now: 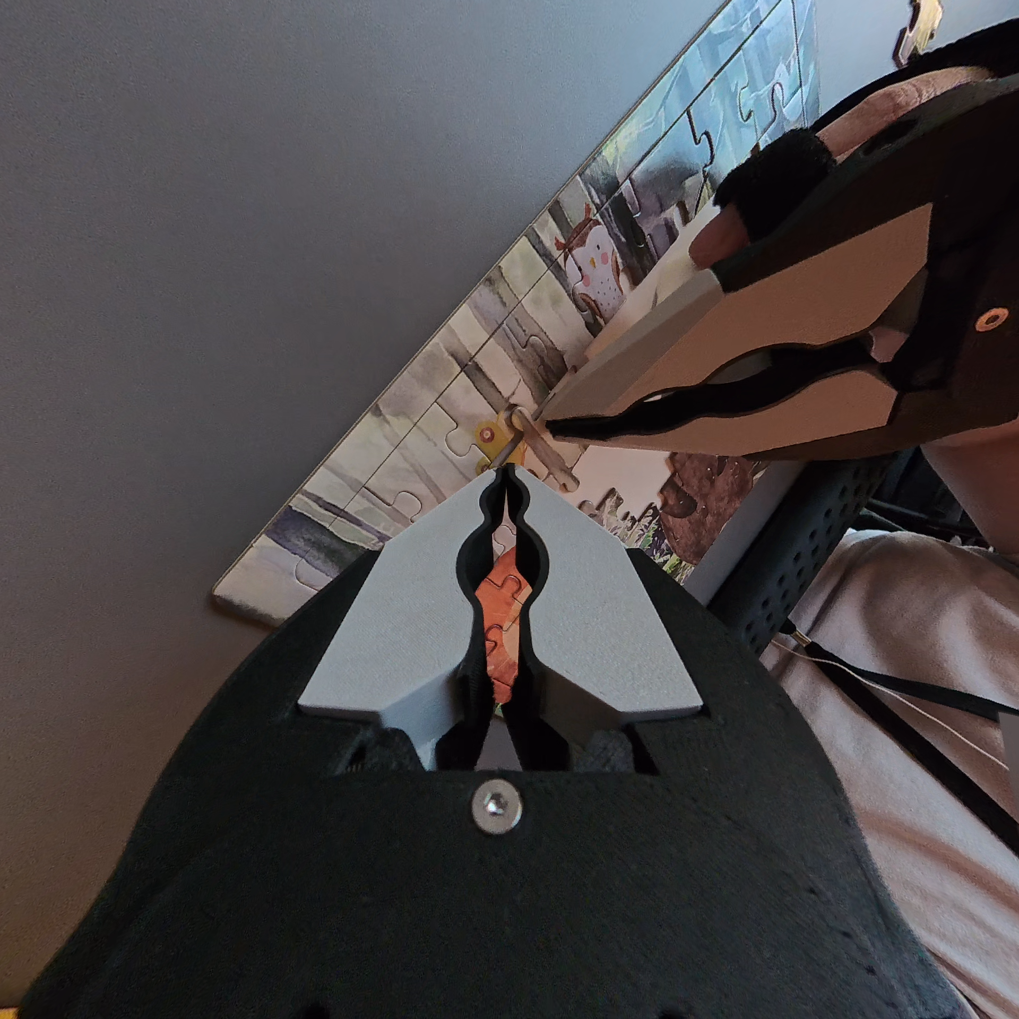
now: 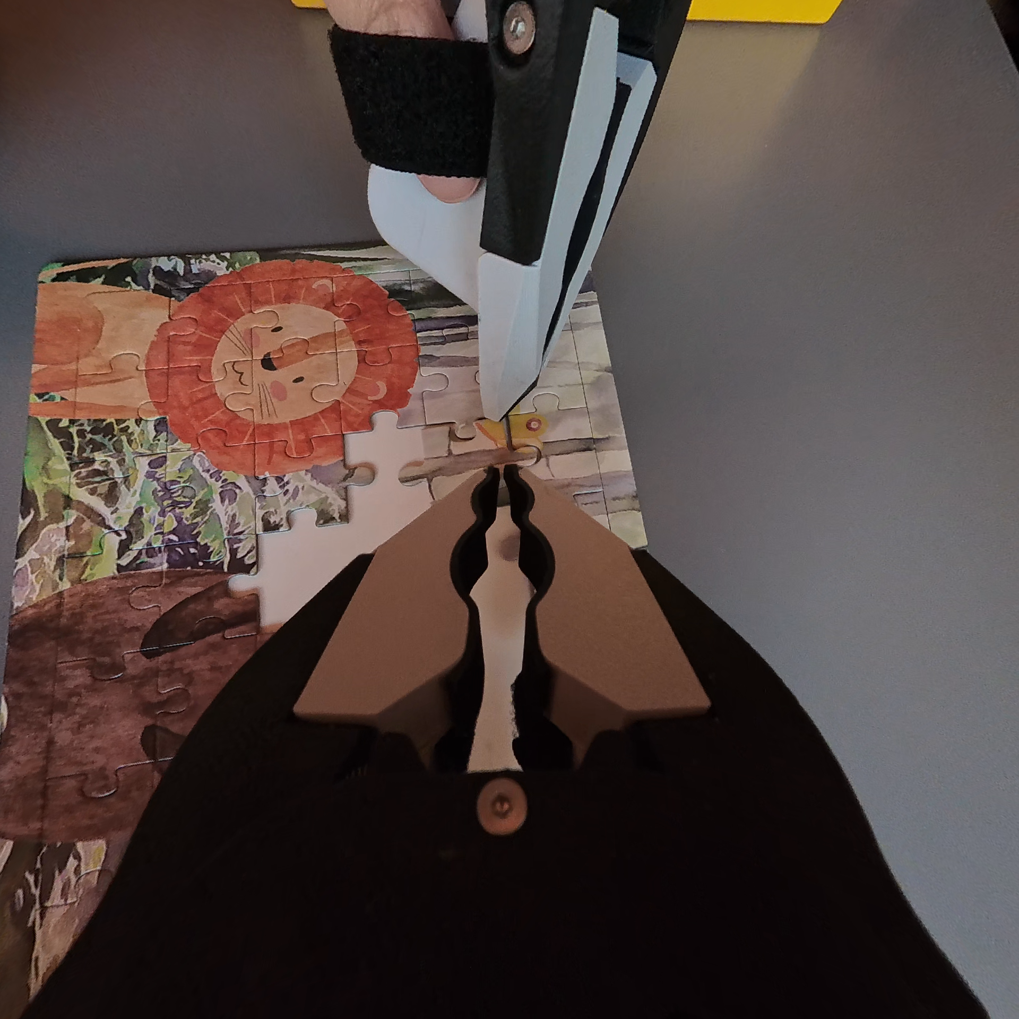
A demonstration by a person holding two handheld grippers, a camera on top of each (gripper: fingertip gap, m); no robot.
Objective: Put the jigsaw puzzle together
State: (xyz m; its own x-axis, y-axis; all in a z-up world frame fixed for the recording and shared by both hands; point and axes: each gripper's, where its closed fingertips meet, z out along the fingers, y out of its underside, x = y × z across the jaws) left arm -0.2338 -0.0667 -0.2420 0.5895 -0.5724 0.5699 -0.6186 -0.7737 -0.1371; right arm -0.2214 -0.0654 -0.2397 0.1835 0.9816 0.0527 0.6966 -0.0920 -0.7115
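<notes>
**Two tools meet at a single puzzle piece near the puzzle's right edge**

In the right wrist view, the jigsaw puzzle (image 2: 165, 496) lies flat on the grey desk (image 2: 827, 386), mostly assembled. A lion's face with an orange mane (image 2: 281, 369) fills its upper left part, with green and purple foliage below it and a brown patch lower still. Towards the middle, a pale bare gap (image 2: 380, 452) shows where pieces are not yet set. Right of that gap sits a puzzle piece (image 2: 474, 460) with a brownish band across it, beside a yellow butterfly (image 2: 524, 427) printed on the puzzle.

The left tool (image 2: 504, 413), grey-fingered, comes down from above with its fingers drawn together to a point that touches the puzzle at the butterfly. The right tool (image 2: 499, 468), tan-fingered, reaches in from below; its tips are pressed close together right at the edge of the banded piece, though whether they pinch that piece cannot be told.

A yellow object (image 2: 772, 8) shows at the desk's far edge.
</notes>
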